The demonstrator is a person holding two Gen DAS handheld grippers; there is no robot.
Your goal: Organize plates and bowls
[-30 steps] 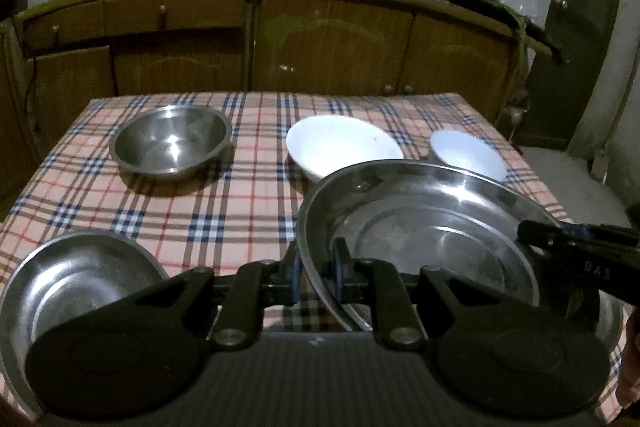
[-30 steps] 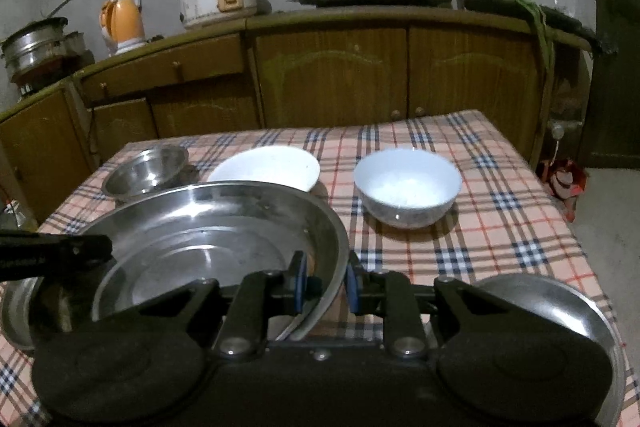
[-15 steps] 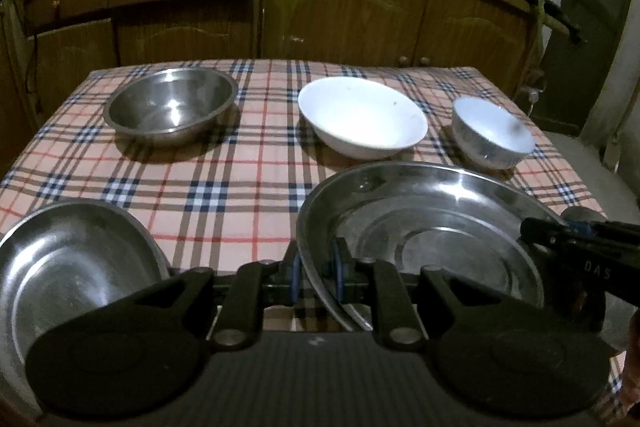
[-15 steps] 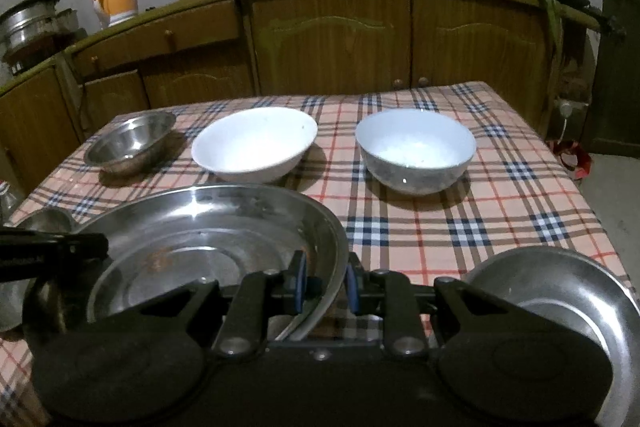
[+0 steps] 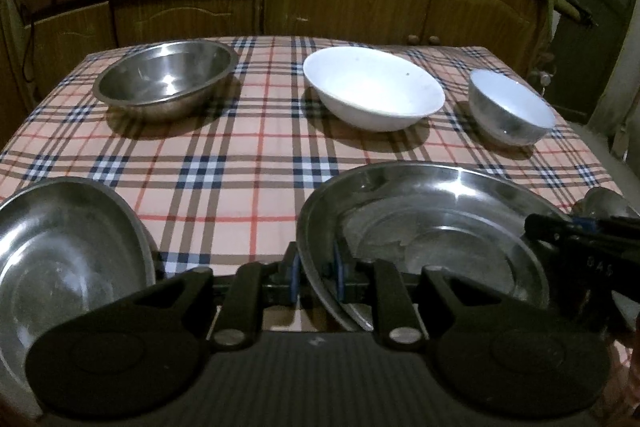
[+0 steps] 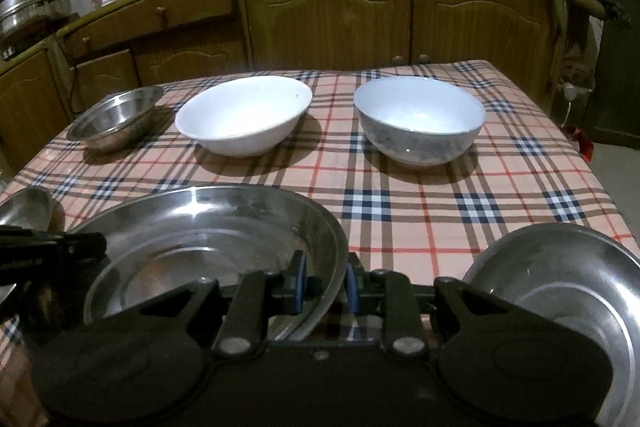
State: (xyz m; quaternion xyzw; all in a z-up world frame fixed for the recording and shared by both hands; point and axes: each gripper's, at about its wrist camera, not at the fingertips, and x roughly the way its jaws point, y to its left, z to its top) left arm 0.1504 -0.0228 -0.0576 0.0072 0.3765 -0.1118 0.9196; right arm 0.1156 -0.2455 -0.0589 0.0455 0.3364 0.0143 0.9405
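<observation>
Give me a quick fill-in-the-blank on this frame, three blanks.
1. Both grippers, left and right, clamp the rim of the same ____ plate.
2. The white bowl sits between the steel bowl and the ____ bowl.
3. The tablecloth has a ____ pattern.

Missing: steel; blue; plaid

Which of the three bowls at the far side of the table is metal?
The steel bowl, leftmost in the row. The wide white bowl and the small pale bowl beside it are not shiny metal.
</observation>
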